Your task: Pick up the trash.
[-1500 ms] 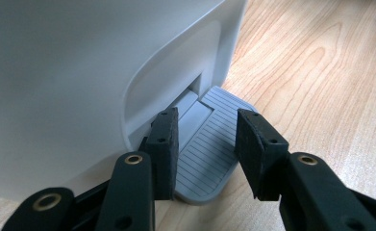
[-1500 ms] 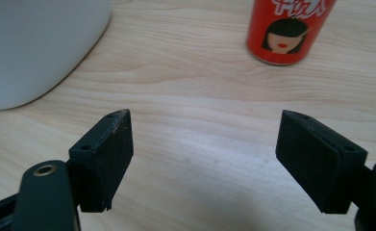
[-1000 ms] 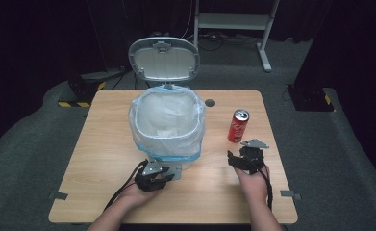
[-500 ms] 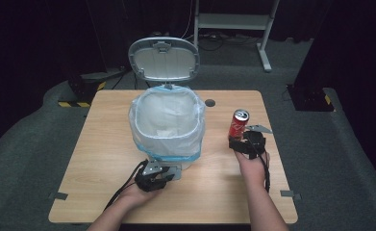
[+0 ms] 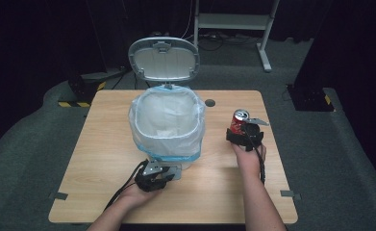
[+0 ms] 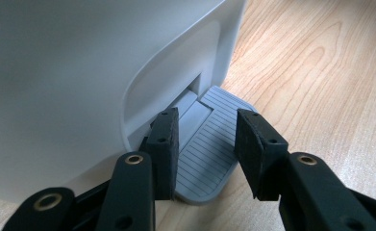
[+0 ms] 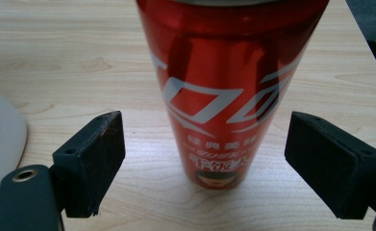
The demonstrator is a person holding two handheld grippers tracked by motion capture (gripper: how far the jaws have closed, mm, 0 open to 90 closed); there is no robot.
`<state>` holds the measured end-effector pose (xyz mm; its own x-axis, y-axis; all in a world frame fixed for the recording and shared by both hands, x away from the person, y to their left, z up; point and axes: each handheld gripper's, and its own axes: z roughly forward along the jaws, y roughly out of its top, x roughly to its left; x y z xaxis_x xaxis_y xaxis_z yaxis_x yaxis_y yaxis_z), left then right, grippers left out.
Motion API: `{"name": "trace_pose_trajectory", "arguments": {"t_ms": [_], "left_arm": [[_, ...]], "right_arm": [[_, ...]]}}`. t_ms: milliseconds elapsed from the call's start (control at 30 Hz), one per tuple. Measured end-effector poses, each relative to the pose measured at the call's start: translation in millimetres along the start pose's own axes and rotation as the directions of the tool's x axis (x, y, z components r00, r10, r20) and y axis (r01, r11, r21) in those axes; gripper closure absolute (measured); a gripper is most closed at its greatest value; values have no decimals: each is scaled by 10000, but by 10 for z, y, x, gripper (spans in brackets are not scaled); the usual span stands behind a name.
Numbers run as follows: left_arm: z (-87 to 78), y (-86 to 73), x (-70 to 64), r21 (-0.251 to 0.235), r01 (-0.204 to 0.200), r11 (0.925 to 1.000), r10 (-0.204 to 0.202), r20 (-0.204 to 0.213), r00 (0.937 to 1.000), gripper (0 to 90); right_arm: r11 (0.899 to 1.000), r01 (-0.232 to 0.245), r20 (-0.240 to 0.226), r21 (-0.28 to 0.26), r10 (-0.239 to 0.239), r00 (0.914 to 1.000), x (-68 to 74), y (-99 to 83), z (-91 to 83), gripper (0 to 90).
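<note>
My right gripper has its jaws spread wide on either side of the red can, a smooth, glossy metal cylinder standing upright on the pale wood-grain desk, not touching it. My left gripper holds its jaws parted over the ribbed grey pedal at the foot of the white plastic bin. The bin's lid stands raised, and a thin translucent bag, blue at the edge, lines it.
</note>
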<state>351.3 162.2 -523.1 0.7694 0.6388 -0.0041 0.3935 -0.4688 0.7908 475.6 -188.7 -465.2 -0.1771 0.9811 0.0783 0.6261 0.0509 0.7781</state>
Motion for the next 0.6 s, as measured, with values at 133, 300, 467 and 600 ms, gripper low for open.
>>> {"name": "trace_pose_trajectory", "arguments": {"t_ms": [133, 300, 467, 600], "left_arm": [[1, 0, -1, -12, -5, 10000, 5, -4, 10000, 604], [1, 0, -1, -8, -7, 10000, 7, 1, 10000, 605], [1, 0, -2, -12, -20, 10000, 20, -11, 10000, 605], [0, 0, -4, -18, -36, 10000, 36, -24, 10000, 605]], "right_arm": [[9993, -359, 13, -81, 359, 9994, -58, 6, 54, 142], [9990, -431, 74, -126, 432, 9990, -77, 54, 98, 143], [9968, -77, 146, -800, 89, 9999, -10, 137, 64, 188], [9973, 36, 312, -733, -13, 9995, 17, 211, 70, 219]]}}
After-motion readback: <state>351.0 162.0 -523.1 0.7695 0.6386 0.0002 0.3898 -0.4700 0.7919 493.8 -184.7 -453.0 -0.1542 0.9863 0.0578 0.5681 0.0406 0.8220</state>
